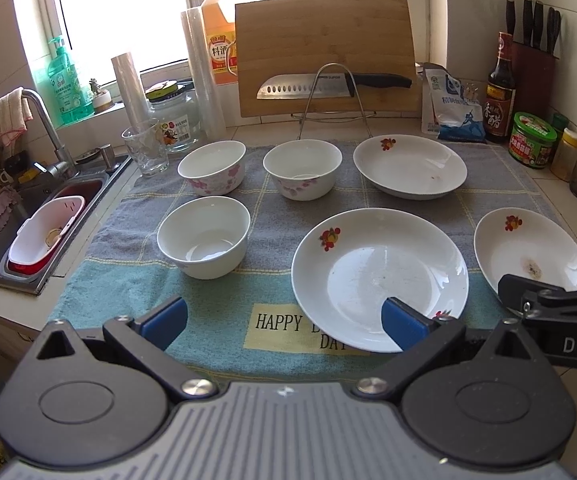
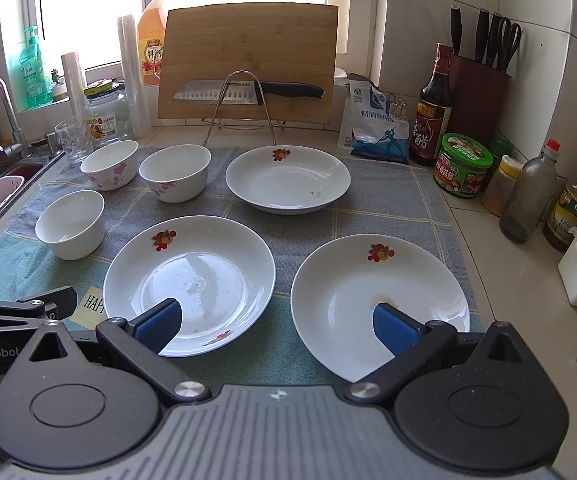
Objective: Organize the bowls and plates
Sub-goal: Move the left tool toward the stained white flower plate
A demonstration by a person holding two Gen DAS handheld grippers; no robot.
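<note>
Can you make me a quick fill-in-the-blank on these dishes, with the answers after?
1. The towel holds three plates and ____ bowls.
2. The knife rests against the ____ board.
3. The left gripper and right gripper both hold ____.
4. The sink lies to the ____ of the towel.

Missing words: three; cutting; nothing; left

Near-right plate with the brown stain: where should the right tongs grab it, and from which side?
Grip the near rim of the stained plate, coming from the camera side with the right tongs. They're already open, one pad over that plate. The plate lies flat on the towel with a raised sloping rim, so one finger can likely slip under the edge and the other press inside. Its far and left sides face other plates.
</note>
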